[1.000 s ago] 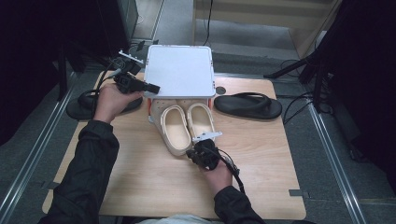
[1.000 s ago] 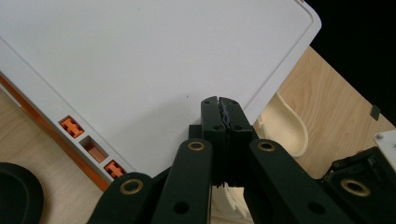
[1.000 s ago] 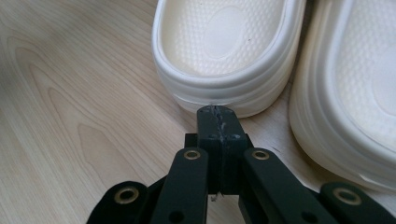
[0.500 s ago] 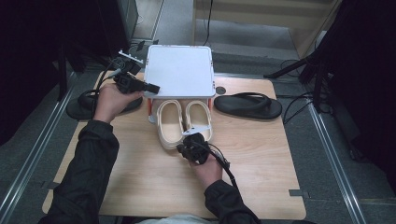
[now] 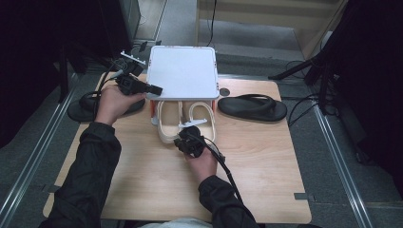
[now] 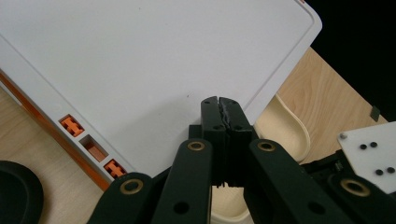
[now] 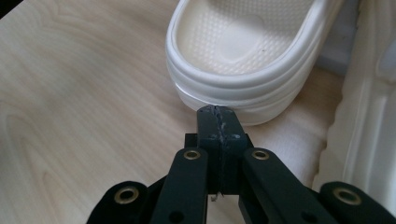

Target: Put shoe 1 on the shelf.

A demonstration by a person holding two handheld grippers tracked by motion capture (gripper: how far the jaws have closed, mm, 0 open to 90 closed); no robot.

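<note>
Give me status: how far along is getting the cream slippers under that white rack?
Done: both cream foam slippers sit toes-in under the white plastic rack top, heels out on the wooden table.
In hand: the right hand-held gripper, jaws shut, is at one slipper's heel; the left hand-held gripper, also shut, rests against the rack edge.
Left: probably pushing the heels fully under. Two black flip-flops lie outside.

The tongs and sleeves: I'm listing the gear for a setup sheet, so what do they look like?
Both tongs, left and right, are black, with flat linked bars joined by brass-ringed pivots and narrow pads. In the high view each carries a grey three-cornered plate with dark screws and trails a black cable. The person wears dark long sleeves, with bare hands.
</note>
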